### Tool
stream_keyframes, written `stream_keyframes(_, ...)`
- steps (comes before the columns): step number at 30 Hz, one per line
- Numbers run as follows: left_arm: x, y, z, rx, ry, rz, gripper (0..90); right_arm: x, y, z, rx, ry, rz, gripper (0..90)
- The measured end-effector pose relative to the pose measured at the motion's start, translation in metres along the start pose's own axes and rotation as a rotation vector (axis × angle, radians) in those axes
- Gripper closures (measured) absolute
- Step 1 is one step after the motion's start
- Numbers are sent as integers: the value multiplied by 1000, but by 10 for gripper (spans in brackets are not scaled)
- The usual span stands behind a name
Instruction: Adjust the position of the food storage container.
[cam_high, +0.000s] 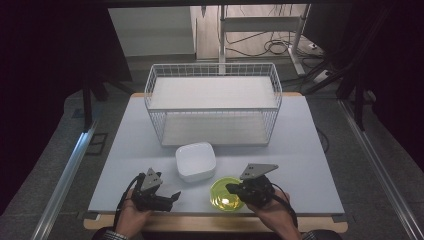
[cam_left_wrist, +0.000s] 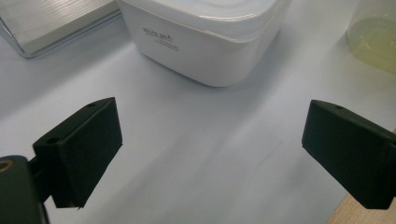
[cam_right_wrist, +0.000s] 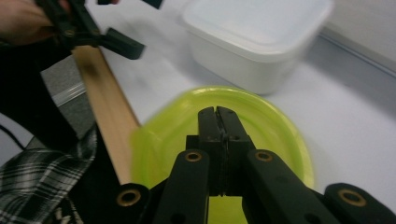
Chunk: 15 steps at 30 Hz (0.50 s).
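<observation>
On the left we see the left tool (cam_high: 172, 196) with jaws wide, empty, low over the counter (cam_high: 300, 165) just short of the white box (cam_high: 196, 160). Right of it, the right tool (cam_high: 231, 188) is clamped on the yellow-green bowl (cam_high: 223, 197) near the front edge.

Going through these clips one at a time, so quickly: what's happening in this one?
A person at a table works a pair of tongs in each hand. The right tongs are shut on the rim of a yellow-green bowl near the table's front edge. The left tongs stand open over bare table, holding nothing, pointed toward a white lidded container. Behind that stands a white wire basket, with nothing in it.
</observation>
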<state>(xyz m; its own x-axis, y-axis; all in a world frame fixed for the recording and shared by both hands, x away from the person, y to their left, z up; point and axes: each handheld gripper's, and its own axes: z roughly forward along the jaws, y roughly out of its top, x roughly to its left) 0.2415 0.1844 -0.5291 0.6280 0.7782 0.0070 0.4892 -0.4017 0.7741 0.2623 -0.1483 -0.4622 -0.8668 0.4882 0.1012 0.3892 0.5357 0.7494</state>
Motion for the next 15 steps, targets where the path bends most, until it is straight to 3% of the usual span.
stream_keyframes(3, 0, 0, 0, -4, 2, -2, 47, 11, 5, 11, 13, 31, -18, 895)
stream_keyframes(15, 0, 1, 1, 1, 3, 0, 47, 41, 10, 42, 45, 75, -75, 894)
